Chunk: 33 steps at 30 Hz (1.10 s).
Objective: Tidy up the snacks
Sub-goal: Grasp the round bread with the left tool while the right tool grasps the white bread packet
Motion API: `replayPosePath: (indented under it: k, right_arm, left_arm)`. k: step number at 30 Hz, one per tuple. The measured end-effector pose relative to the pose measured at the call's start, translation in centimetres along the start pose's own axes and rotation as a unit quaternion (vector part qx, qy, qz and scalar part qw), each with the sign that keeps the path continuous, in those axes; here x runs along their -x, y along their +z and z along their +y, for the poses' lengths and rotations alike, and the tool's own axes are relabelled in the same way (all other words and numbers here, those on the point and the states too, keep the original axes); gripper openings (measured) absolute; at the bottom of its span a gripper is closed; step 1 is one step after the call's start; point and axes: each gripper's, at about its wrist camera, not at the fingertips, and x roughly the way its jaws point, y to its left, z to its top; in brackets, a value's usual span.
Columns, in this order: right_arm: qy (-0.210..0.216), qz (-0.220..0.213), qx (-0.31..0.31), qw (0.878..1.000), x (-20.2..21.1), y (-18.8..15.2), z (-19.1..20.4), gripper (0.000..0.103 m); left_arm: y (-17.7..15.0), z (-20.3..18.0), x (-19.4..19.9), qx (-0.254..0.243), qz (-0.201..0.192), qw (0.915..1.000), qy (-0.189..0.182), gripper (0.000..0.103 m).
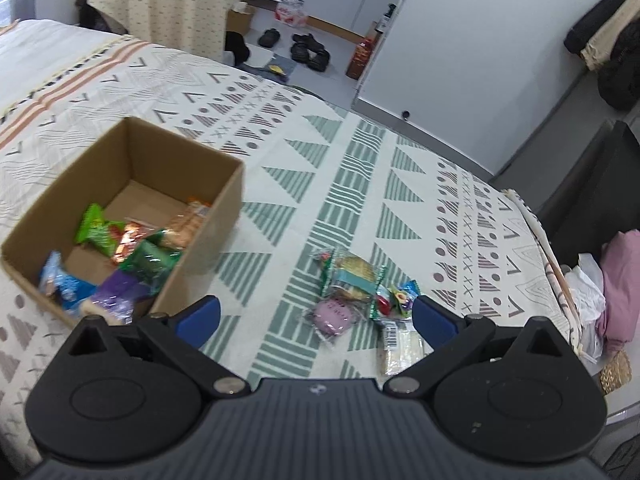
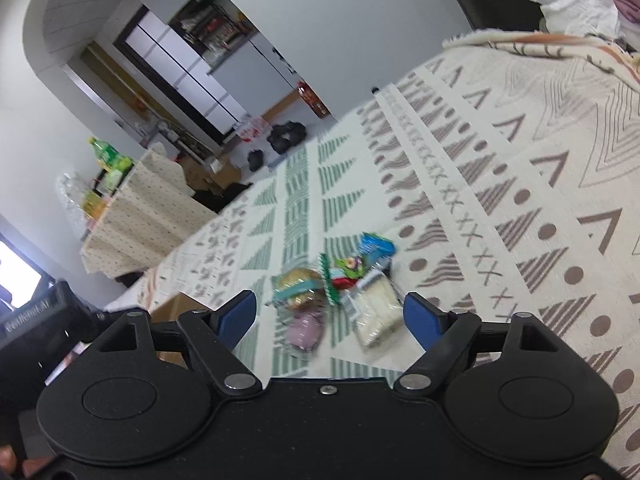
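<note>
Nearest us, both our left tool [image 1: 316, 316] and right tool [image 2: 330, 314] stand wide open and empty over the patterned bedspread [image 1: 360, 168]. Just ahead lies the small heap of crinkly plastic-wrapped snack packets [image 1: 356, 296]: we judge them light, slippery and crushable, best pinched by a sealed end. Further left, the open brown cardboard box [image 1: 132, 184] already holds several packets.

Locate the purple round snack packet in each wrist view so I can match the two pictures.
Left wrist view: the purple round snack packet lies on the bedspread, low and right of centre, right of the cardboard box.
Right wrist view: the packet sits low, near centre, blurred.
Shared landmark: the round biscuit packet with a teal band, just beyond it in both views.
</note>
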Motion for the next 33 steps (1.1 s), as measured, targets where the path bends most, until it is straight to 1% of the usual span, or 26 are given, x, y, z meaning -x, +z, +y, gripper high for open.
replayPosePath:
  k: [5,11,18,26,30,31,32,33]
  right_arm:
    - [-0.013,0.021,0.006,1.000,-1.7,-0.1,-0.4,0.075]
    - [-0.034,0.038,0.025,0.998,-3.3,-0.3,-0.2,0.074]
    - [-0.050,0.054,0.037,0.997,-5.5,-0.3,-0.2,0.074]
    - [-0.073,0.065,0.058,0.993,-8.5,-0.2,-0.1,0.072]
    - [-0.082,0.077,0.063,0.992,-9.7,-0.5,-0.1,0.072]
    - [-0.085,0.078,0.066,0.991,-9.9,-0.6,-0.1,0.072]
    - [-0.086,0.078,0.069,0.991,-10.1,-0.6,0.0,0.072]
    - [-0.086,0.079,0.074,0.990,-10.2,-0.6,0.1,0.072]
  left_arm:
    - [0.3,-0.6,-2.6,-0.005,0.010,0.9999,-0.012,0.099]
    - [0.8,-1.4,-6.2,-0.016,0.031,0.9991,-0.022,0.092]
    - [1.4,-1.9,-10.1,-0.024,0.049,0.9982,-0.025,0.086]
    - [1.7,-3.0,-14.5,-0.038,0.076,0.9961,-0.022,0.071]
    - [1.6,-3.6,-15.9,-0.048,0.084,0.9952,-0.015,0.068]
    - [1.6,-3.6,-16.3,-0.049,0.087,0.9949,-0.012,0.065]
    - [1.6,-3.7,-16.6,-0.050,0.091,0.9946,-0.008,0.059]
    - [1.5,-3.6,-16.8,-0.049,0.093,0.9944,-0.005,0.059]
